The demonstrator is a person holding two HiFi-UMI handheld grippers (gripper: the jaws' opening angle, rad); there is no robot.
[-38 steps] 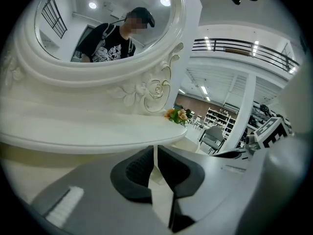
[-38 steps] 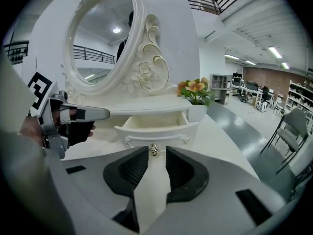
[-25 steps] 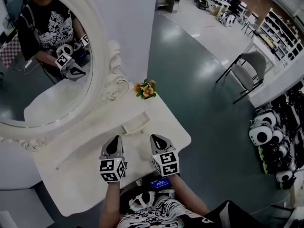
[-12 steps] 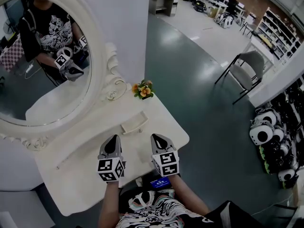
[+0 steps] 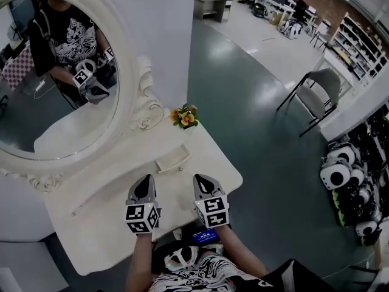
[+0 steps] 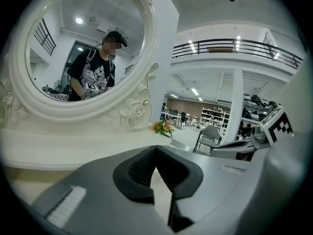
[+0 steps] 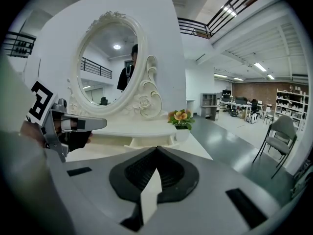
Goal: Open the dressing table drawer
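Note:
A white dressing table (image 5: 109, 224) with an oval mirror (image 5: 55, 96) stands before me. Its small drawer (image 5: 172, 161) sits shut on the tabletop below the mirror's raised ledge; it also shows as a low white drawer (image 7: 146, 141) in the right gripper view. My left gripper (image 5: 148, 177) hovers over the tabletop just short of the drawer, jaws shut and empty. My right gripper (image 5: 199, 177) hangs beside it over the table's right part, also shut and empty. In their own views the left gripper (image 6: 155, 148) and the right gripper (image 7: 156, 150) have their pads meeting with nothing between.
A small pot of orange flowers (image 5: 185, 115) stands at the table's far right corner. A grey chair (image 5: 319, 93) is out on the floor to the right, and panda toys (image 5: 340, 175) are piled at the right edge. A phone (image 5: 205, 235) glows at my waist.
The head view has shifted slightly. Both grippers stay shut, side by side over the tabletop in the same place.

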